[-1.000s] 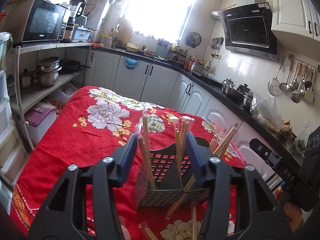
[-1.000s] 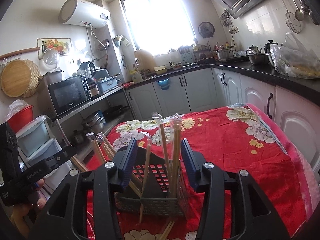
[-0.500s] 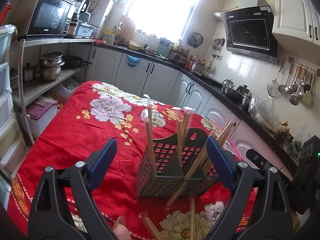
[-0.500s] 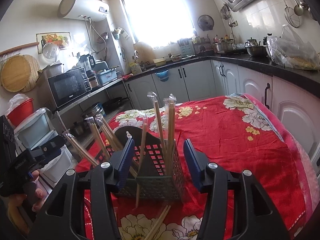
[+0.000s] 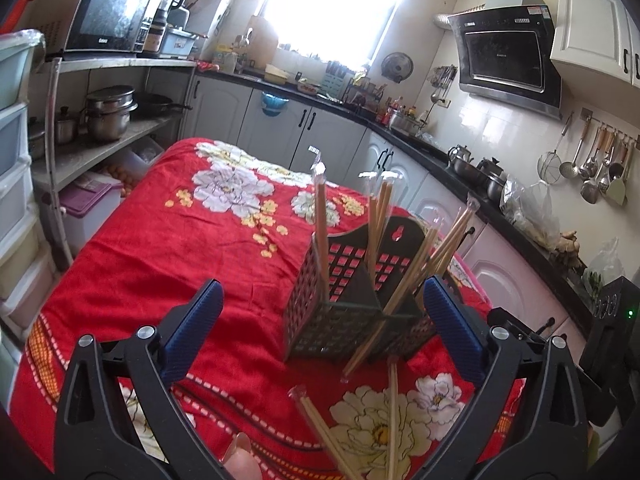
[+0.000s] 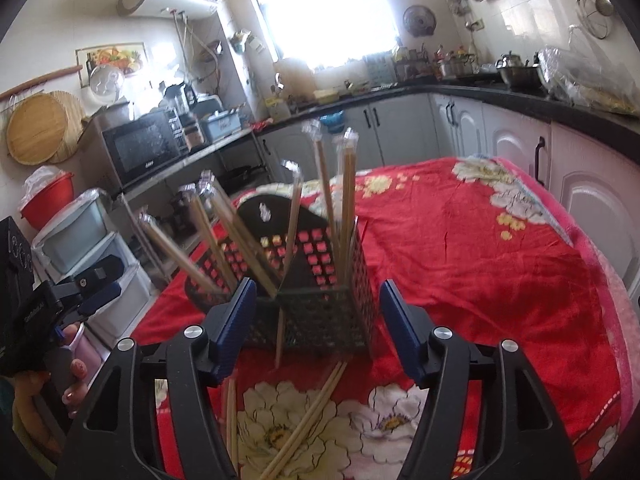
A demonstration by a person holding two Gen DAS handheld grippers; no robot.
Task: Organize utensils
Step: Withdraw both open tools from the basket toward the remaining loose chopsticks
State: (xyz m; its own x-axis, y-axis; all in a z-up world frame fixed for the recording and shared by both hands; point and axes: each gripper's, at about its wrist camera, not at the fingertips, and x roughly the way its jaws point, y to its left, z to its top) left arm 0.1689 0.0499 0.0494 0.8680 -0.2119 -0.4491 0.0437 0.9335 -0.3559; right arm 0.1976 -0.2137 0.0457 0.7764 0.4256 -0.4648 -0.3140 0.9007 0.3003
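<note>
A dark perforated utensil holder (image 5: 344, 304) stands upright on the red floral tablecloth (image 5: 168, 248), with several plastic-wrapped chopstick pairs (image 5: 378, 216) standing in it. It also shows in the right wrist view (image 6: 316, 280). More wrapped chopsticks (image 5: 384, 412) lie loose on the cloth in front of it, also seen in the right wrist view (image 6: 308, 412). My left gripper (image 5: 324, 328) is wide open and empty, just short of the holder. My right gripper (image 6: 318, 328) is open and empty, close in front of the holder.
The table's right edge runs near white cabinets (image 5: 496, 264). Shelves with pots (image 5: 108, 112) and plastic drawers (image 5: 16, 184) stand left of the table. The other gripper shows at the left in the right wrist view (image 6: 48, 304).
My left gripper has opened wide and pulled back from the holder. My right gripper has opened a little more and drawn back slightly. The holder has stayed in place.
</note>
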